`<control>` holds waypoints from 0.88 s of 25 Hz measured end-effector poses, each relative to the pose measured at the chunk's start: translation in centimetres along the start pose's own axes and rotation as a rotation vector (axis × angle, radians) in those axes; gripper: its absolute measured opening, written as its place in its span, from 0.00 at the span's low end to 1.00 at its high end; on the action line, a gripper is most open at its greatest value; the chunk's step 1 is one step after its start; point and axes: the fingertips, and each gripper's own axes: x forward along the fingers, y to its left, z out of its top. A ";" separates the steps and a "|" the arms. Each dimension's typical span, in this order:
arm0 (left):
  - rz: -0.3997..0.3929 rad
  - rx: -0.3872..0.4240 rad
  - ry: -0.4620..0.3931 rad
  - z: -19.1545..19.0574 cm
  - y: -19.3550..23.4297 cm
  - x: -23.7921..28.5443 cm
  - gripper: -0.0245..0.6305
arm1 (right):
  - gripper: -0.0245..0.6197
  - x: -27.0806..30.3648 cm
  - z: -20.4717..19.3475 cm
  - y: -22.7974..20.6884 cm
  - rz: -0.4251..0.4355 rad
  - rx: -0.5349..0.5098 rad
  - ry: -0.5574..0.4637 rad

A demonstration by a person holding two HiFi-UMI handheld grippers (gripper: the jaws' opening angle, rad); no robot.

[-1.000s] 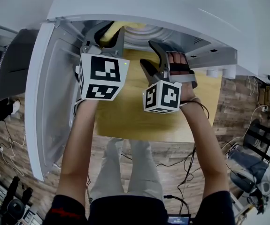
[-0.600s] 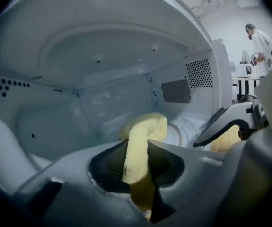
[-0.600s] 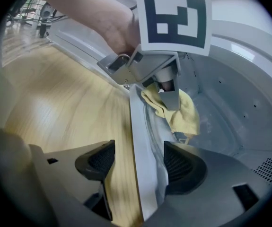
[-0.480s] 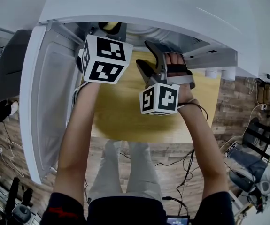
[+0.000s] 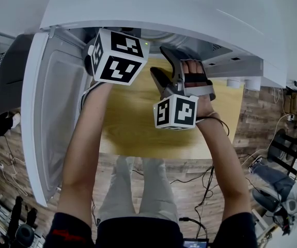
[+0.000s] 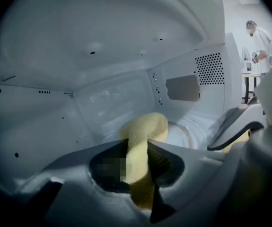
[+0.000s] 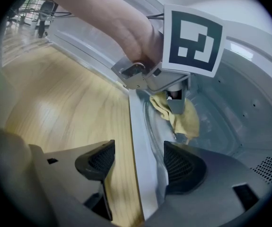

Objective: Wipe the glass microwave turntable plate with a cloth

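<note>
My left gripper is shut on a folded yellow cloth and reaches inside the white microwave. The head view shows only its marker cube at the opening. The cloth hangs from the jaws down onto the glass turntable plate, which lies on the cavity floor. My right gripper is open and holds nothing. Its jaws stand on either side of the microwave's front sill, just right of the left gripper.
The microwave door swings wide open to the left. The microwave stands on a light wooden table. Cables trail over the wood floor below. A person stands far off in the room.
My left gripper has pushed further into the microwave with the cloth, its cube rising toward the opening. The right gripper has stayed nearly still.
</note>
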 end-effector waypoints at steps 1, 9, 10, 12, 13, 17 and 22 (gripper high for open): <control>0.001 0.003 0.003 0.0 0.1 0.2 0.13 | 0.49 0.0 0.0 0.0 -0.001 0.000 0.000; -0.019 0.048 0.024 -0.4 -0.3 1.4 0.13 | 0.49 0.0 0.0 0.0 -0.004 0.003 -0.005; -0.015 0.069 0.026 -0.4 -0.4 1.5 0.13 | 0.49 0.0 0.0 0.0 -0.004 0.002 -0.006; -0.015 0.104 0.029 -0.4 -0.7 1.5 0.13 | 0.49 0.0 0.0 0.0 -0.005 0.002 -0.006; -0.024 0.104 0.030 -0.4 -0.9 1.5 0.13 | 0.49 0.0 0.0 0.0 -0.005 0.002 -0.006; -0.056 0.087 0.034 -0.5 -1.2 1.6 0.13 | 0.49 0.0 0.0 0.0 -0.006 0.001 -0.005; -0.066 0.096 0.034 -0.5 -1.3 1.6 0.13 | 0.49 0.0 0.0 -0.1 -0.009 0.002 -0.005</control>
